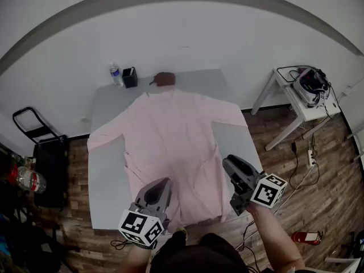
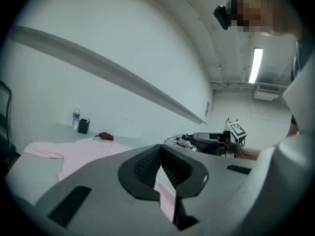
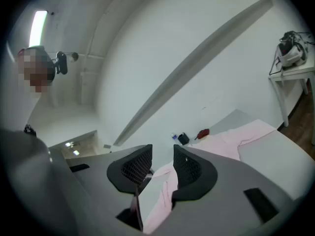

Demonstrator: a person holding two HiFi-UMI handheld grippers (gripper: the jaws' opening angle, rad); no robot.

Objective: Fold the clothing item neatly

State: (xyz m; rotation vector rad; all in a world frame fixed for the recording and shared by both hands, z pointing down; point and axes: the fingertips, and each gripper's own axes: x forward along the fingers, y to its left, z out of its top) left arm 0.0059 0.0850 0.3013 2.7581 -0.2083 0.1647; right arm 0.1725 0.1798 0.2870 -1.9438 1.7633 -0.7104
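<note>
A pink long-sleeved shirt (image 1: 170, 135) lies spread flat on the grey table (image 1: 108, 169), collar at the far end and sleeves out to both sides. My left gripper (image 1: 162, 182) is at the near hem, left of the middle. In the left gripper view it (image 2: 160, 162) is shut, with a strip of pink cloth (image 2: 166, 196) pinched between its pads. My right gripper (image 1: 228, 162) is at the hem's right side. In the right gripper view it (image 3: 162, 154) stands open, with pink cloth (image 3: 165, 191) in the gap and its pads off it.
At the table's far edge stand a water bottle (image 1: 115, 74), a black cup (image 1: 129, 77) and a dark red object (image 1: 165, 78). A white side table (image 1: 296, 104) with gear stands at the right, a black cart (image 1: 42, 147) at the left. Cables lie on the wooden floor.
</note>
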